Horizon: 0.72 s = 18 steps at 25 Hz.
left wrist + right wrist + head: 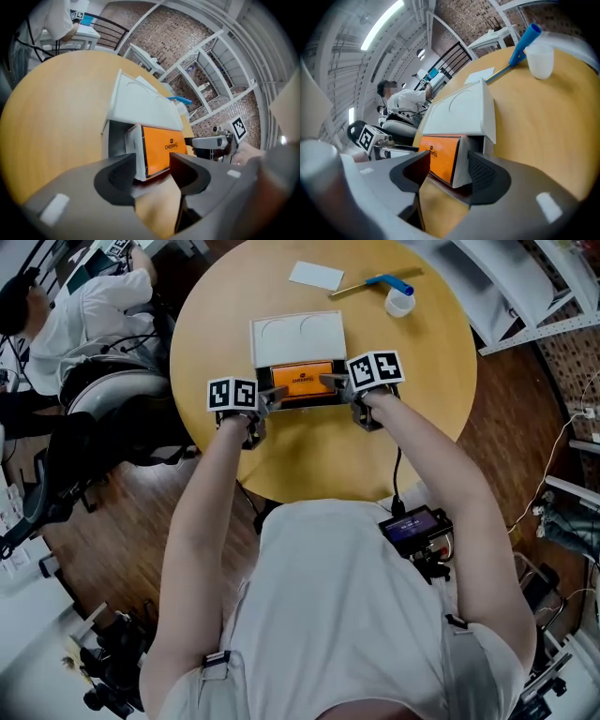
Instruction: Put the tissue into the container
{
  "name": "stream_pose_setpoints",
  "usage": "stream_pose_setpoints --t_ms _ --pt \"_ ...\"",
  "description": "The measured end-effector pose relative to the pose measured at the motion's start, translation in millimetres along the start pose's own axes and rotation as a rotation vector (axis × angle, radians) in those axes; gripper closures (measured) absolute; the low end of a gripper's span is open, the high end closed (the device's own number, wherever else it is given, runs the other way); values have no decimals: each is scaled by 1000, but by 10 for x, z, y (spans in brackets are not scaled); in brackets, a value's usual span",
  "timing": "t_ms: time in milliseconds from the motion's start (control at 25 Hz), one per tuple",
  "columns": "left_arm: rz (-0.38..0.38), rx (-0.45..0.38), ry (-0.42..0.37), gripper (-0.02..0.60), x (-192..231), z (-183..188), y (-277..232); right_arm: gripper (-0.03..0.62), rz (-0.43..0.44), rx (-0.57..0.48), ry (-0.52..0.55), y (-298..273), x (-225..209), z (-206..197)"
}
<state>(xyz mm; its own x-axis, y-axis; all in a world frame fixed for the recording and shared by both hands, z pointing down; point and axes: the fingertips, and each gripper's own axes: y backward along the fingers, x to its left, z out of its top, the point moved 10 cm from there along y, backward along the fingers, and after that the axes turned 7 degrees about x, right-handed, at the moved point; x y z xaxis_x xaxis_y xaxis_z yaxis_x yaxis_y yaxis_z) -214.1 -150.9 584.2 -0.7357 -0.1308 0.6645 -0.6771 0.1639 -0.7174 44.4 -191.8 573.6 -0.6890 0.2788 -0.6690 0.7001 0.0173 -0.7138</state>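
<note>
An orange tissue pack (302, 378) lies in the front part of a white container (297, 334), whose lid stands open toward the far side. My left gripper (272, 401) is at the pack's left end and my right gripper (336, 385) at its right end. In the left gripper view the pack's corner (161, 147) sits between the jaws of the left gripper (152, 171), which do not clamp it. In the right gripper view the jaws of the right gripper (449, 171) stand wide around the pack's other end (443, 157), with a gap on the orange side.
The round wooden table (412, 409) also carries a white card (316, 276), a blue-handled tool (375, 283) and a small white cup (400, 303) at the back. A person (84, 315) sits beyond the table's left edge. White shelving (525, 287) stands at right.
</note>
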Motion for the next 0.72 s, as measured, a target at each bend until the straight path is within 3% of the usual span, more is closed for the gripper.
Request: stream_pose_setpoints --t_ms 80,160,240,320,440,560,720 --pt "11 -91 -91 353 -165 36 228 353 28 -58 7 265 63 23" --pt "6 -231 -261 354 -470 115 535 369 54 -149 80 616 241 100" --pt "-41 -385 -453 362 -890 204 859 430 80 -281 218 1034 528 209" --pt "-125 -529 -629 409 -1340 242 1151 486 117 -409 409 1446 875 279" --pt "-222 -672 -841 495 -1891 182 1465 542 206 -542 666 1880 1333 216" --pt "-194 -696 -959 580 -2180 -6 1573 567 277 -603 793 2007 1486 -25" --pt "-174 -691 -969 580 -2075 -330 1412 595 313 -595 890 1891 1313 -464"
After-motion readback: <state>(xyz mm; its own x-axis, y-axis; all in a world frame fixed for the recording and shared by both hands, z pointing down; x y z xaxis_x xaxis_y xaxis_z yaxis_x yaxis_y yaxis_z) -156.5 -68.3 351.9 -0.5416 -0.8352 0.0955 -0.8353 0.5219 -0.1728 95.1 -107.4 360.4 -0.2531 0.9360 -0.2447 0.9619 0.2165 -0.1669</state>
